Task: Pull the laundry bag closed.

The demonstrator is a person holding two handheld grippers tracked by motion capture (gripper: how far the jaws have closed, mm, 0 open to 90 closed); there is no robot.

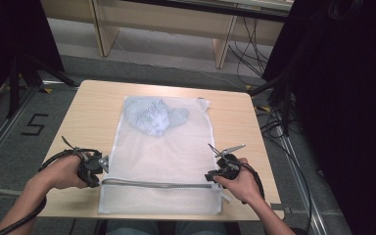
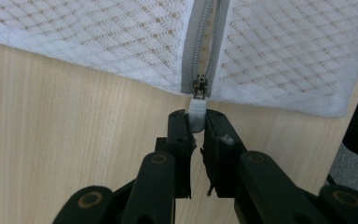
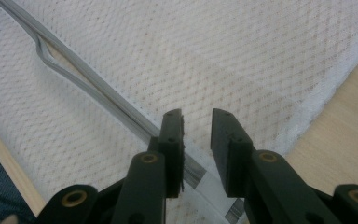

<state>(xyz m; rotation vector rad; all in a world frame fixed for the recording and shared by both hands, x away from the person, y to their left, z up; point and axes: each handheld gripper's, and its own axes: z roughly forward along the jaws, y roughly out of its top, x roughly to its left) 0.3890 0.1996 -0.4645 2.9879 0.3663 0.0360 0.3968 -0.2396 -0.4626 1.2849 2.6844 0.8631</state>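
A white mesh laundry bag [image 1: 161,156] lies flat on the light wooden worktop [image 1: 88,112], its long side running from the near edge toward the far edge. A pale blue garment [image 1: 154,116] sits bunched inside the bag at its far end. A grey zipper [image 1: 156,184] crosses the bag from left to right close to the near edge; part of it gapes slightly open. At the left end of the zipper, the left hand-held gripper [image 2: 196,122] has its jaws pinched narrowly on the white pull tab [image 2: 196,116], which hangs from the small metal slider [image 2: 200,87] just off the bag's left edge. At the right end of the zipper, the right hand-held gripper [image 3: 196,122] rests over the mesh with its jaws a moderate gap apart and nothing between them; the zipper tape runs under its left jaw. A person's left hand [image 1: 66,171] and right hand [image 1: 240,183] hold the two tools from the near side.
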